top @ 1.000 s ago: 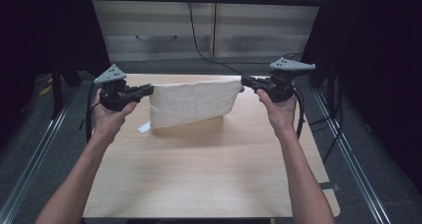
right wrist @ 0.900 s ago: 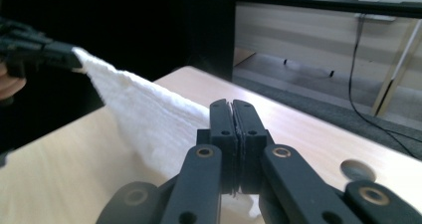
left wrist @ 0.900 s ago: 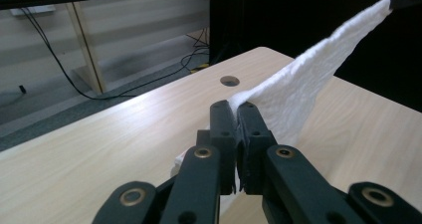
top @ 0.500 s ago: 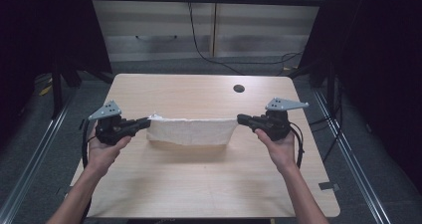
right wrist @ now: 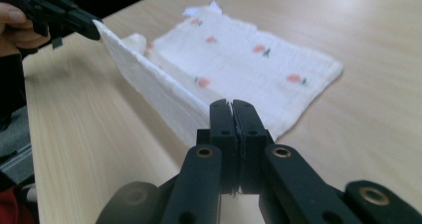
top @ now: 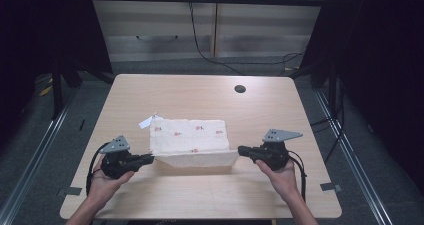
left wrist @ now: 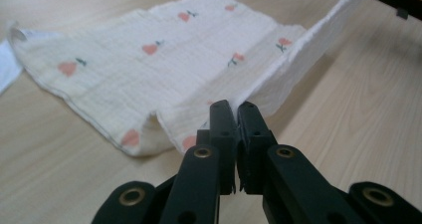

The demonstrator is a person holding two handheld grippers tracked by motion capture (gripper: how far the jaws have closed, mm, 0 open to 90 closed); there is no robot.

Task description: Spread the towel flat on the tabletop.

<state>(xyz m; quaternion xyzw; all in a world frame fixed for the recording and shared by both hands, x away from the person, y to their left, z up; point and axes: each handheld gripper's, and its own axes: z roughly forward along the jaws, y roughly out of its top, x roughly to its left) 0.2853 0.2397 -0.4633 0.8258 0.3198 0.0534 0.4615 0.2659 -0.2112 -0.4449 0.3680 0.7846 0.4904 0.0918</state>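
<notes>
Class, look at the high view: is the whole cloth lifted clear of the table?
No: most of the cloth lies flat on the table, and just its near edge is raised.

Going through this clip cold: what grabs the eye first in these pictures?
A cream cloth with small red fruit prints lies mid-table, its near edge lifted and stretched taut. The left tongs and right tongs each pinch one end of that edge, jaws shut on the fabric. A white tag pokes out at the cloth's far left corner on the pale wooden table.
</notes>
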